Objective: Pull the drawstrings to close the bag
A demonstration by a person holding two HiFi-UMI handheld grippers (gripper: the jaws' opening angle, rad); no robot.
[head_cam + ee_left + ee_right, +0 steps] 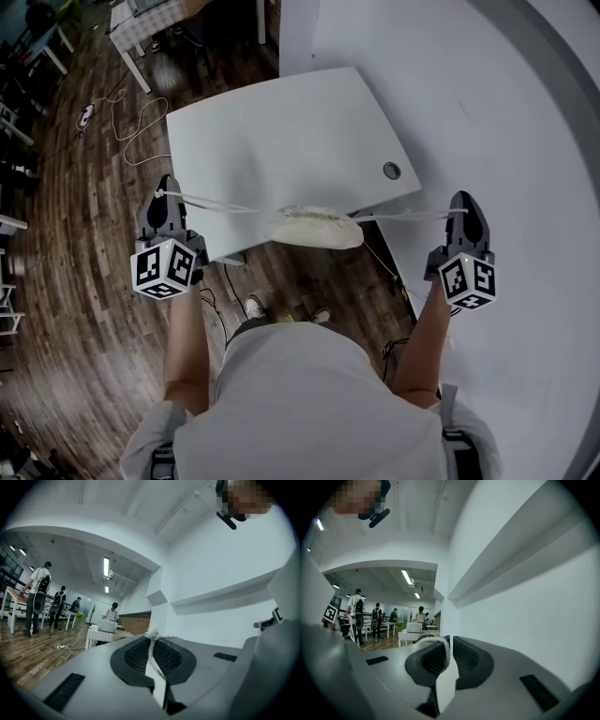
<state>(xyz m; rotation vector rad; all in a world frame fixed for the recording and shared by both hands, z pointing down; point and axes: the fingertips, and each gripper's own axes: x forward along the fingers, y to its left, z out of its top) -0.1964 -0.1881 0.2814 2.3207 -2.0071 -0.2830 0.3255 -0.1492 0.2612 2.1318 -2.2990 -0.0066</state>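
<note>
Pinching drawstrings [220,205], left gripper [165,191], right gripper [461,208], bag [314,229] (cinched) between

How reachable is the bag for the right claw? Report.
Likely not yet: the path is open, but the right claw is shut on a taut drawstring, held apart from the bag; it must release first.
</note>
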